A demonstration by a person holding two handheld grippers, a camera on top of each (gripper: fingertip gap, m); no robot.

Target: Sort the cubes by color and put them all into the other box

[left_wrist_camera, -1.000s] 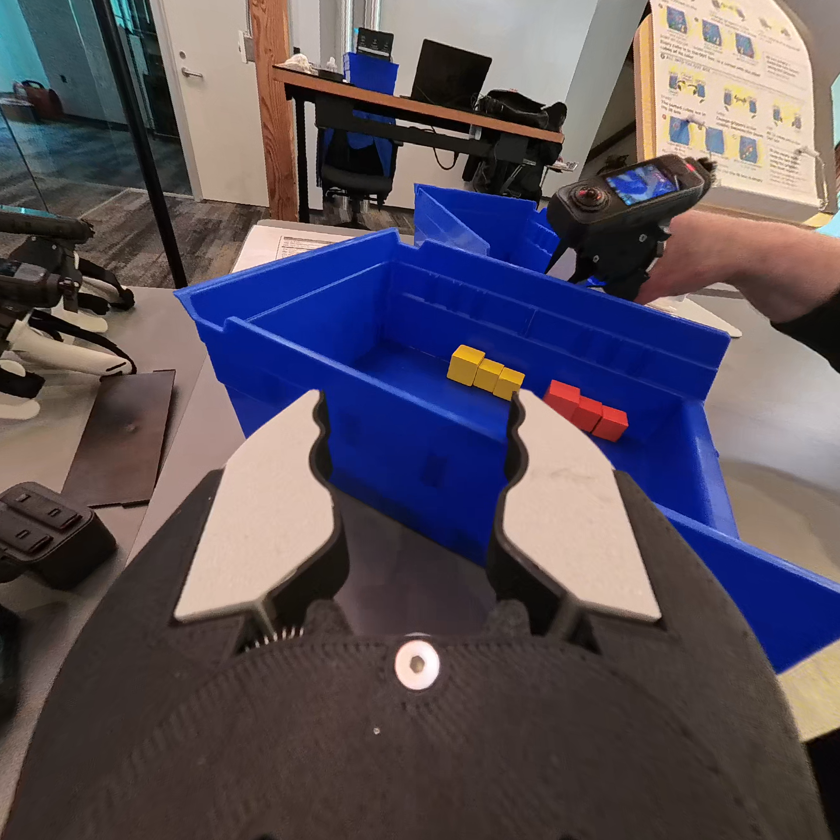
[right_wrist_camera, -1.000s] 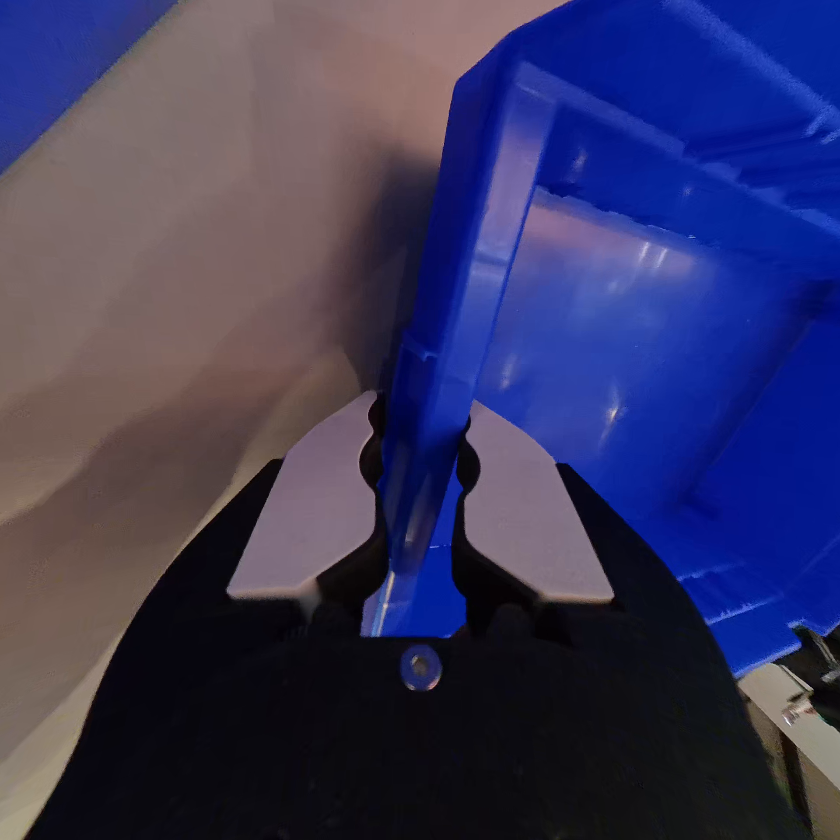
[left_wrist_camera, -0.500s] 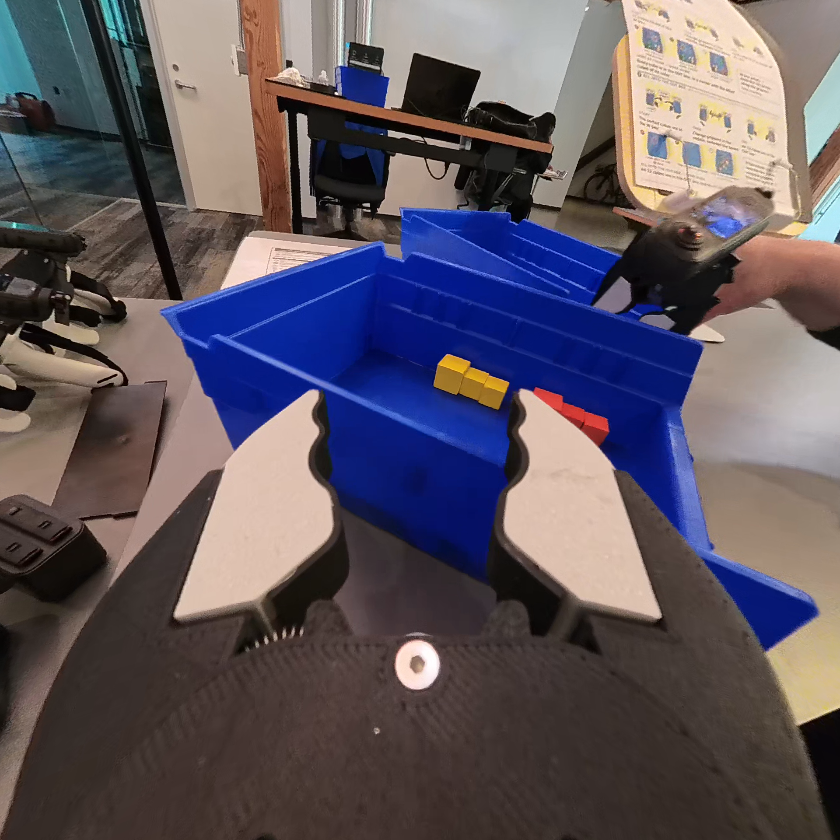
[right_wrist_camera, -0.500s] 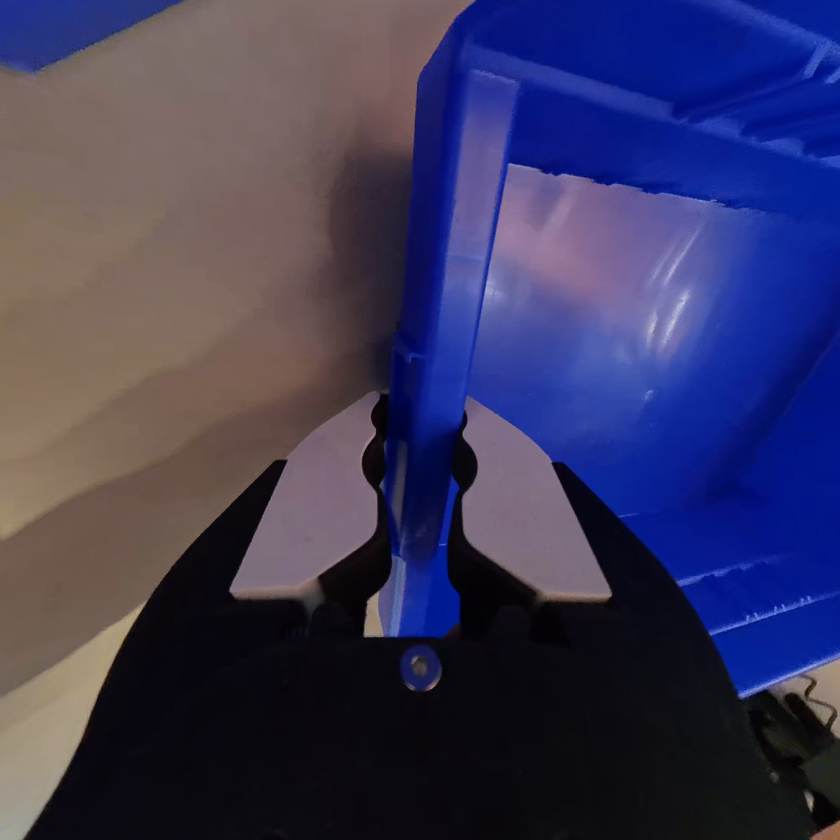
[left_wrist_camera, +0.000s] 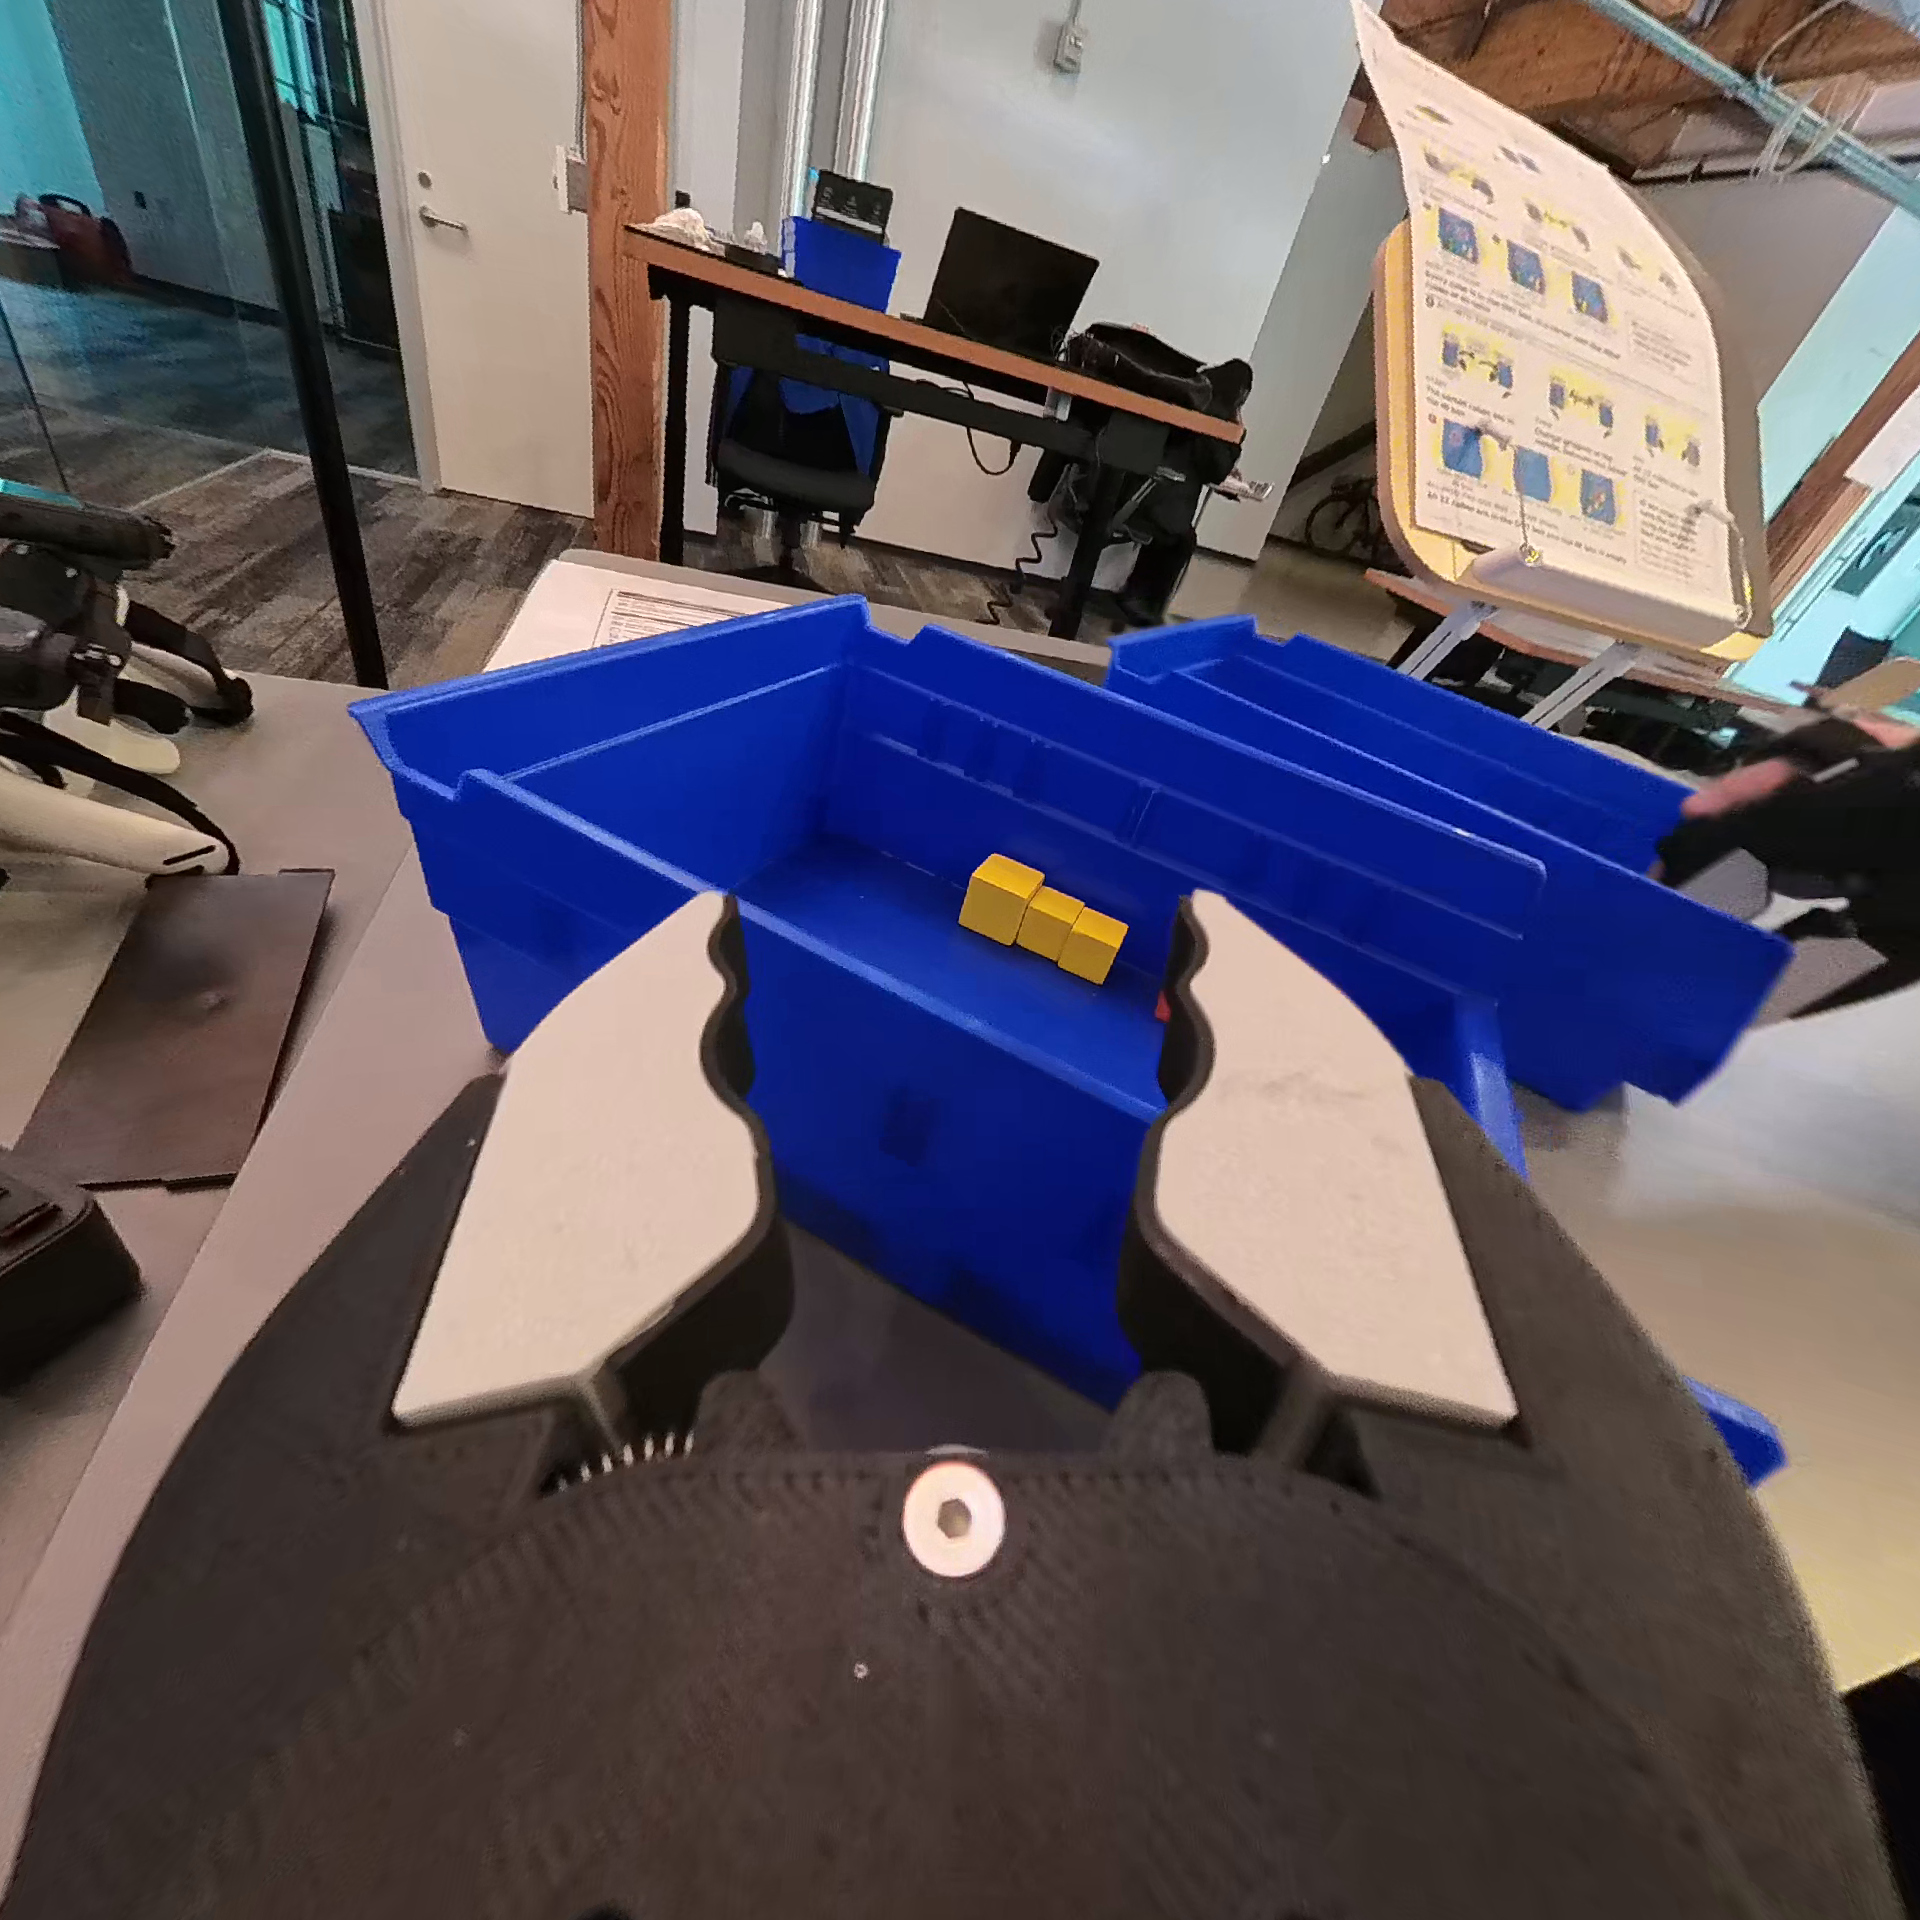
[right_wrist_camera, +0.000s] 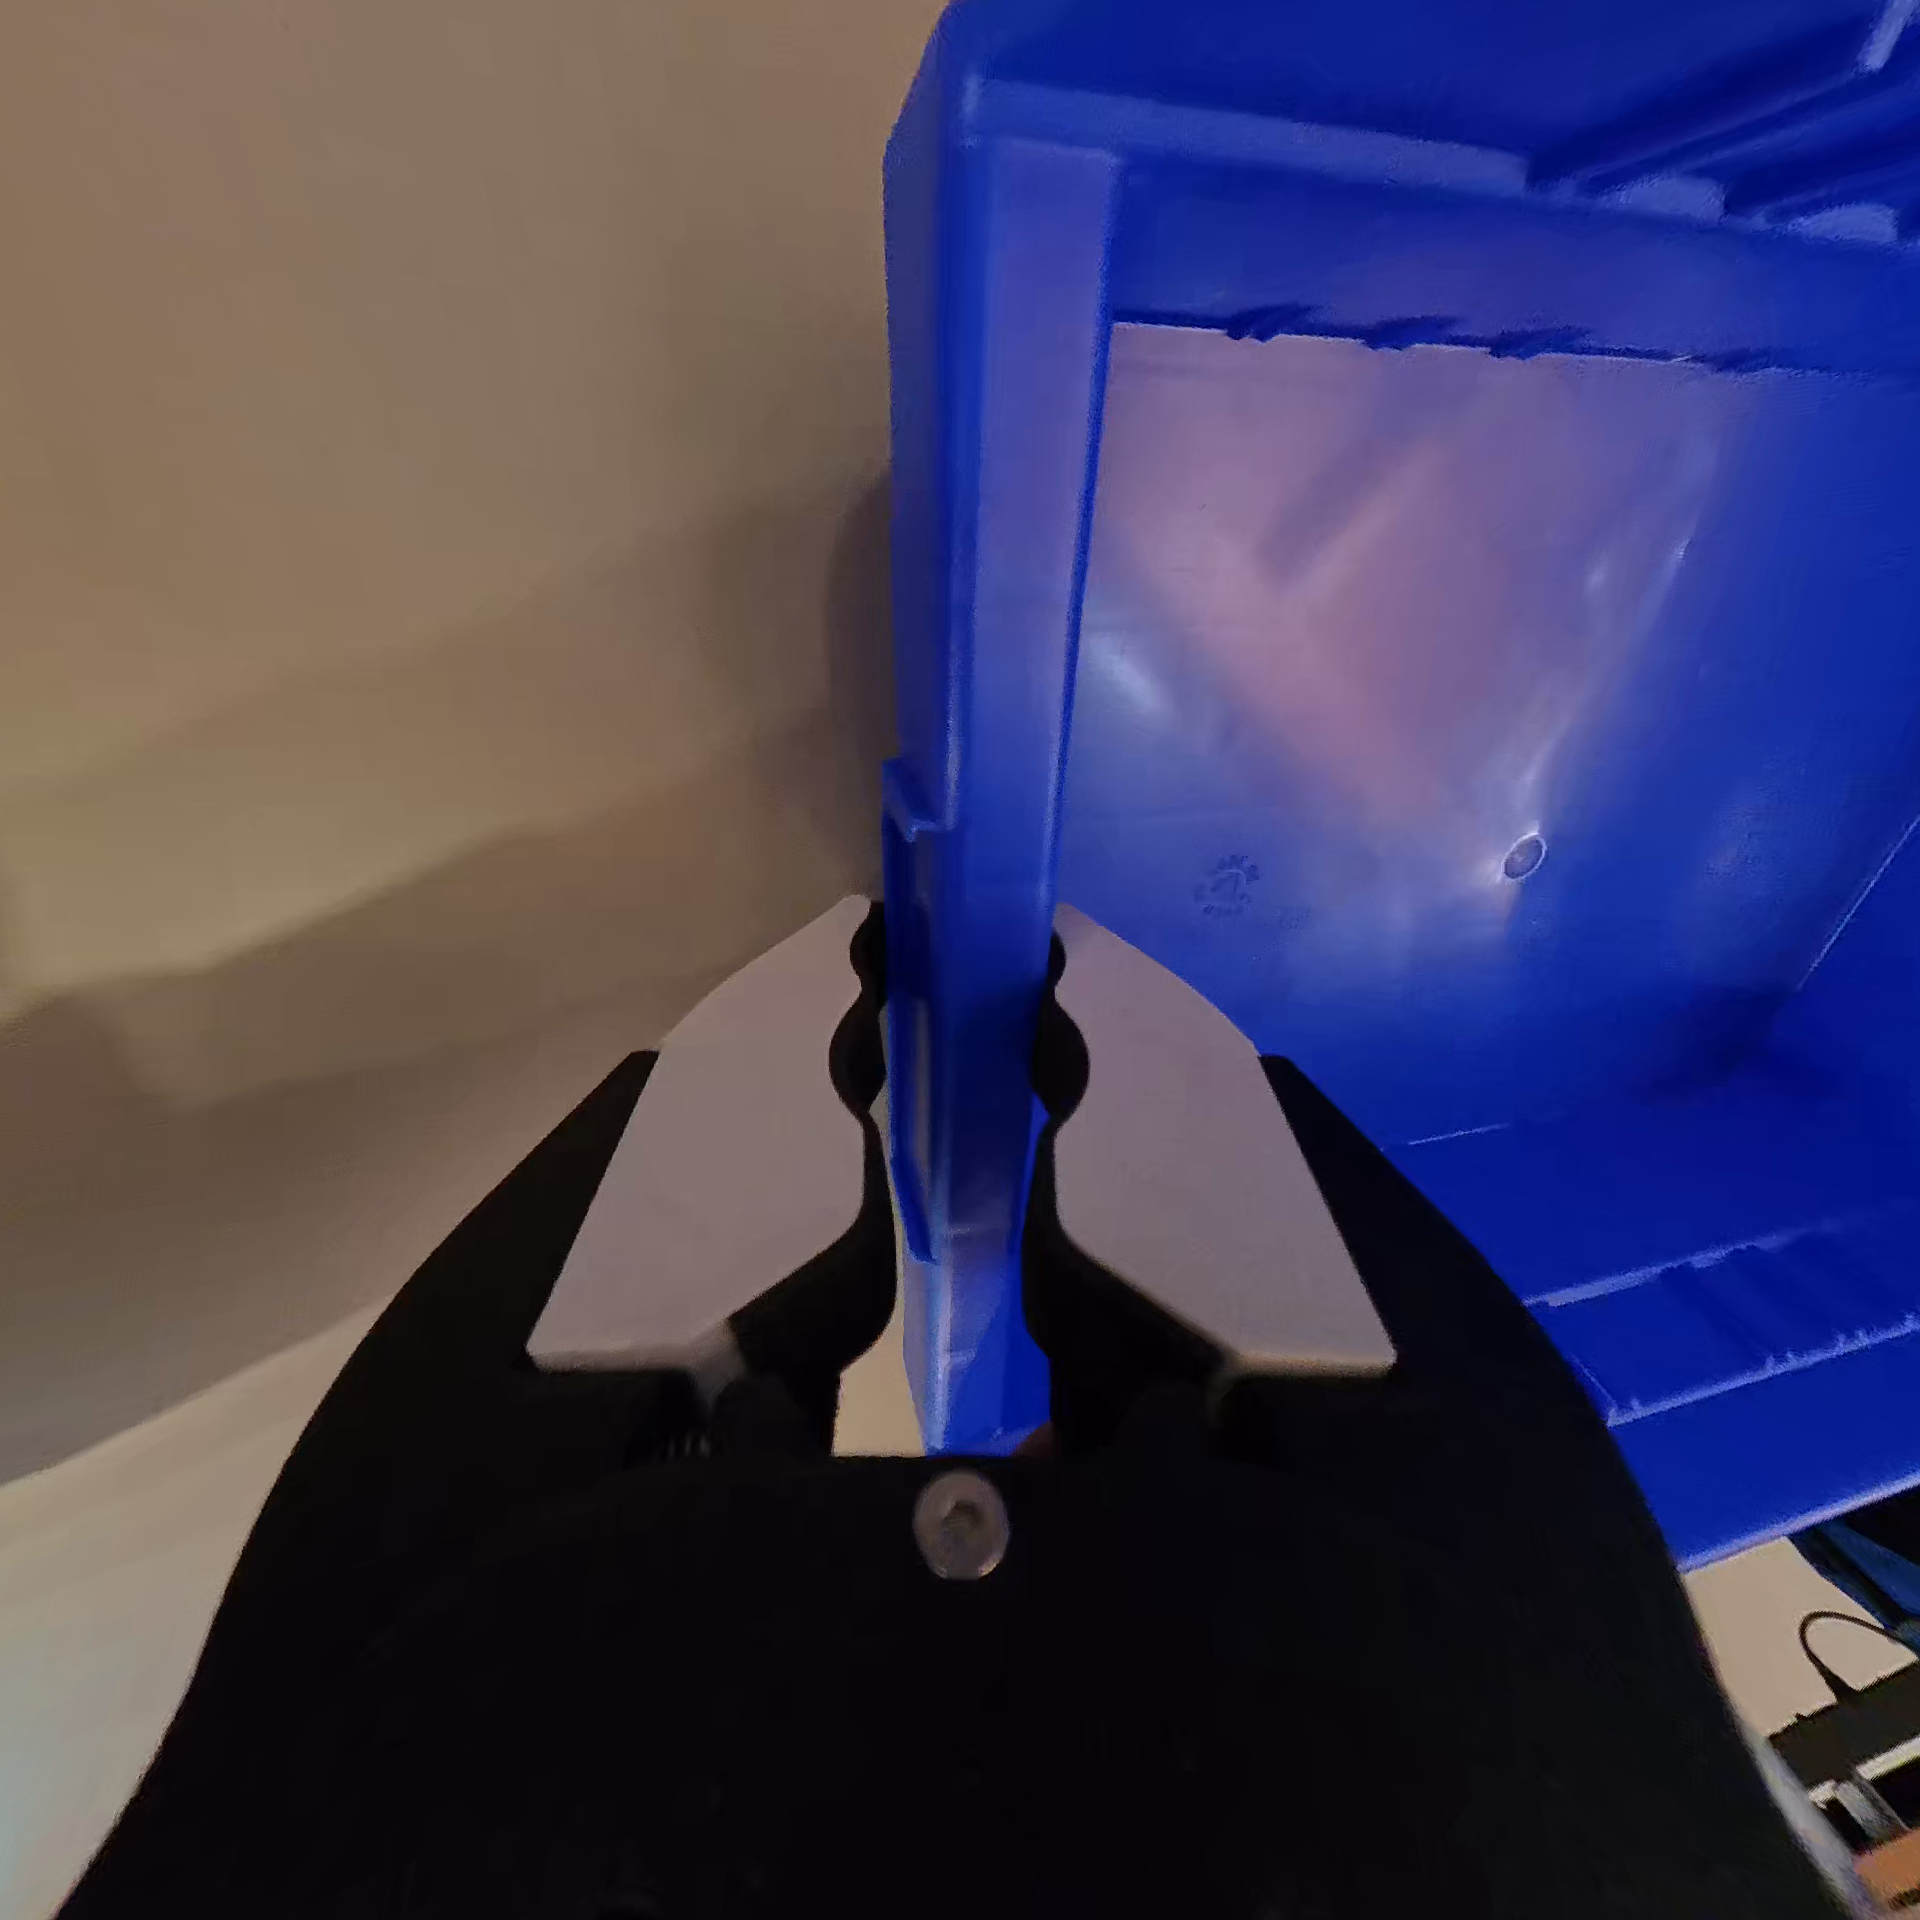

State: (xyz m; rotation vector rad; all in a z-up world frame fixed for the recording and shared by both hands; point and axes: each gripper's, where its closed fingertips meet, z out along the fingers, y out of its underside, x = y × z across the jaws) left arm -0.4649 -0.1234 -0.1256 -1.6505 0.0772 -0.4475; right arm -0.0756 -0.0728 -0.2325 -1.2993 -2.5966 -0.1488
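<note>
The left gripper (left_wrist_camera: 956, 1029) hangs wide open with nothing between its fingers, just in front of the near blue box (left_wrist_camera: 935, 1122). Three yellow cubes (left_wrist_camera: 1042, 920) sit touching in a row on that box's floor; a sliver of red shows beside the right finger. The right gripper (right_wrist_camera: 958, 1029) is clamped on the wall of the second blue box (right_wrist_camera: 1455, 727), which lies far right on the grey table (left_wrist_camera: 1714, 1195).

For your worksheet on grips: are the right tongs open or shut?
Shut: the right tongs have both fingers pressed against the blue box wall.
</note>
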